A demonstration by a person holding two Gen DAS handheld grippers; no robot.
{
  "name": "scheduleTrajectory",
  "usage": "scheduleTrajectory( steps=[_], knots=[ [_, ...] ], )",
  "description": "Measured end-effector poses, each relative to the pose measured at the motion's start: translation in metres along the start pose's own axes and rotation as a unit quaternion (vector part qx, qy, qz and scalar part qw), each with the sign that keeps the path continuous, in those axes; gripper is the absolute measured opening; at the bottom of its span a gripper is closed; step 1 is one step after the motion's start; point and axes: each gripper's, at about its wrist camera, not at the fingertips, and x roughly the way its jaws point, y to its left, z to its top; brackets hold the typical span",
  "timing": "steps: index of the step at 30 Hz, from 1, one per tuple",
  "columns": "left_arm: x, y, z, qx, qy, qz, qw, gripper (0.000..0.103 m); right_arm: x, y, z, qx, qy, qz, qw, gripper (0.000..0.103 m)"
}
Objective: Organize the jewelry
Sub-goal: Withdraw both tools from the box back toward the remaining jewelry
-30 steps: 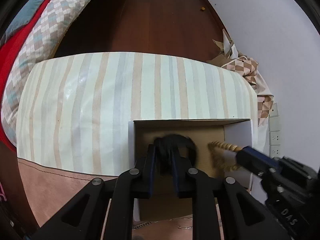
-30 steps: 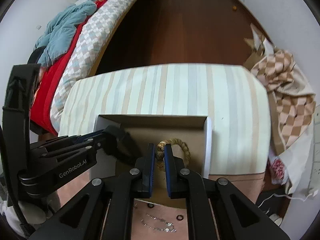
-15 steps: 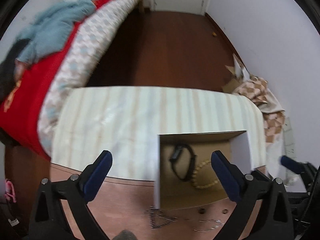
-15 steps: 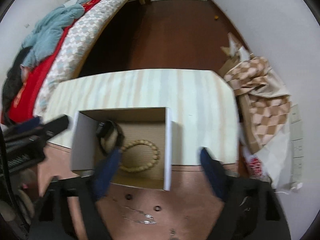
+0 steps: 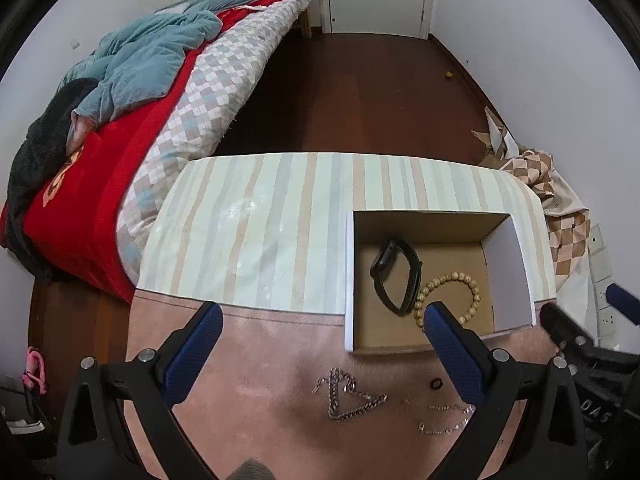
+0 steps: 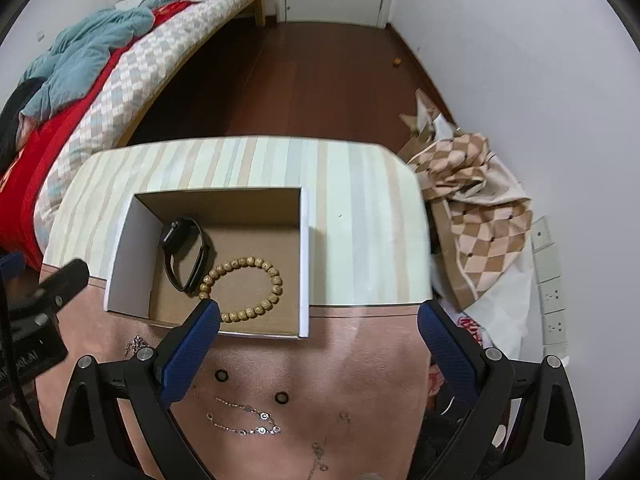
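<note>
An open cardboard box (image 5: 349,280) (image 6: 304,264) stands on the table. Inside lie a black watch (image 5: 394,276) (image 6: 186,254) and a wooden bead bracelet (image 5: 450,294) (image 6: 244,288). On the pink mat in front lie a thick silver chain (image 5: 346,394), a thin silver bracelet (image 6: 244,418) (image 5: 446,420) and two black rings (image 6: 221,376) (image 6: 281,397). My left gripper (image 5: 320,322) is open and empty, above the mat left of the box. My right gripper (image 6: 318,320) is open and empty, above the box's front right corner.
The table has a striped cloth (image 5: 260,232) behind the pink mat (image 5: 260,360). A bed with red and checked covers (image 5: 120,120) lies to the left. A checked cloth on bags (image 6: 476,208) sits right of the table by the wall.
Both grippers let go of the watch and bead bracelet inside the box, opened wide, and pulled back and up. The two items now rest on the box floor.
</note>
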Motion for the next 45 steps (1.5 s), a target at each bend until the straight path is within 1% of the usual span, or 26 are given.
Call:
scheduleTrajectory(
  steps=[5, 8, 12, 21, 24, 27, 29, 32, 33, 36, 37, 38, 39, 40, 41, 42, 44, 45],
  knots=[
    [-0.026, 0.000, -0.011, -0.002, -0.025, 0.001, 0.9997, 0.103, -0.034, -0.003, -0.007, 0.004, -0.034, -0.011, 0.999, 0.100],
    [-0.045, 0.002, -0.017, -0.007, -0.038, -0.005, 0.9993, 0.103, -0.056, -0.005, -0.013, 0.009, -0.052, -0.015, 0.998, 0.100],
    [-0.077, 0.005, -0.026, -0.009, -0.064, -0.008, 0.9979, 0.103, -0.088, -0.009, -0.021, 0.014, -0.078, -0.016, 0.997, 0.100],
    [-0.138, 0.010, -0.044, -0.011, -0.109, -0.019, 0.9938, 0.103, -0.154, -0.012, -0.045, 0.025, -0.128, -0.005, 0.991, 0.100],
    [-0.150, 0.011, -0.049, -0.013, -0.119, -0.021, 0.9926, 0.103, -0.170, -0.012, -0.051, 0.027, -0.140, -0.001, 0.990, 0.100],
    [-0.153, 0.013, -0.056, -0.019, -0.121, -0.012, 0.9925, 0.103, -0.178, -0.017, -0.058, 0.039, -0.143, 0.014, 0.989, 0.100],
    [-0.150, 0.016, -0.064, -0.025, -0.120, -0.006, 0.9925, 0.103, -0.176, -0.023, -0.066, 0.053, -0.135, 0.018, 0.989, 0.100],
    [-0.134, 0.020, -0.079, -0.037, -0.102, 0.001, 0.9941, 0.103, -0.159, -0.032, -0.082, 0.070, -0.108, 0.023, 0.991, 0.100],
    [-0.122, 0.022, -0.087, -0.042, -0.088, 0.004, 0.9952, 0.103, -0.149, -0.036, -0.089, 0.076, -0.094, 0.024, 0.992, 0.100],
    [-0.094, 0.026, -0.108, -0.049, -0.047, 0.005, 0.9977, 0.103, -0.104, -0.047, -0.123, 0.100, -0.032, 0.037, 0.994, 0.100],
    [-0.081, 0.027, -0.117, -0.051, -0.028, 0.010, 0.9983, 0.103, -0.093, -0.049, -0.132, 0.106, -0.017, 0.041, 0.993, 0.100],
    [-0.068, 0.028, -0.128, -0.051, -0.010, 0.015, 0.9985, 0.103, -0.075, -0.052, -0.147, 0.115, 0.010, 0.048, 0.992, 0.099],
    [-0.059, 0.028, -0.137, -0.052, 0.003, 0.020, 0.9985, 0.103, -0.062, -0.054, -0.160, 0.123, 0.026, 0.055, 0.991, 0.098],
    [-0.051, 0.028, -0.145, -0.052, 0.013, 0.025, 0.9983, 0.103, -0.044, -0.054, -0.179, 0.129, 0.051, 0.062, 0.988, 0.093],
    [-0.043, 0.029, -0.153, -0.051, 0.022, 0.029, 0.9980, 0.103, -0.030, -0.052, -0.193, 0.134, 0.071, 0.068, 0.986, 0.086],
    [-0.035, 0.028, -0.161, -0.049, 0.032, 0.036, 0.9976, 0.103, -0.018, -0.050, -0.207, 0.137, 0.085, 0.076, 0.984, 0.082],
    [-0.021, 0.027, -0.178, -0.046, 0.051, 0.040, 0.9968, 0.103, 0.001, -0.044, -0.231, 0.137, 0.104, 0.081, 0.982, 0.070],
    [-0.018, 0.026, -0.183, -0.045, 0.056, 0.041, 0.9966, 0.103, 0.005, -0.042, -0.237, 0.138, 0.106, 0.086, 0.981, 0.068]
  ],
)
